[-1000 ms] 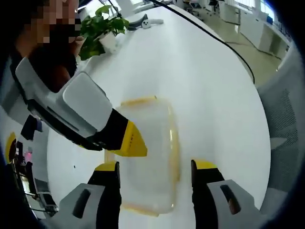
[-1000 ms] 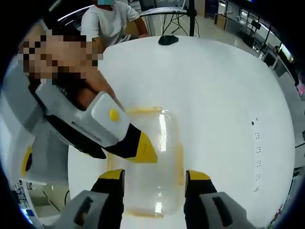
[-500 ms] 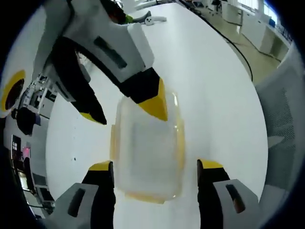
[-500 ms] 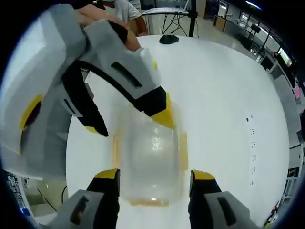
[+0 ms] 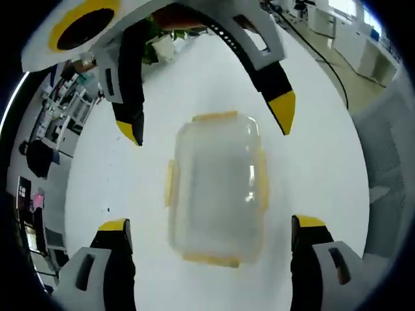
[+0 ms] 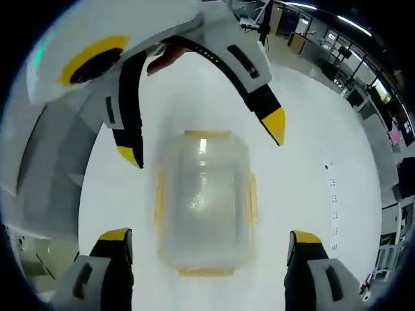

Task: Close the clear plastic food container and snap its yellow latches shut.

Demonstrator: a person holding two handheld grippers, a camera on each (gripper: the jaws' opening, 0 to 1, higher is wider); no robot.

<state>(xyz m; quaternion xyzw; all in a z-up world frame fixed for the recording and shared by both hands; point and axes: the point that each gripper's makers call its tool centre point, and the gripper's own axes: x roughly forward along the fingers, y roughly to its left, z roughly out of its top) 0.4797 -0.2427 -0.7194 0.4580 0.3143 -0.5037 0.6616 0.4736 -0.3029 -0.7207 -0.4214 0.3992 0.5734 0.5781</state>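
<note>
Container: while we are hovering, the lidded clear plastic food container [image 5: 217,188] is lying on the white table [image 5: 311,129] between both grippers' fingers.
Left gripper [image 5: 211,227]: spreading wide.
Right gripper [image 6: 207,236]: spreading wide.

Clear glossy plastic container [image 5: 217,184] with yellow latches [image 5: 209,260] on smooth white table [image 5: 311,129].

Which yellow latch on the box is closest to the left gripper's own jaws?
The latch on the container's short end, low in the left gripper view, between that gripper's open jaws. The other three lie farther up.
</note>
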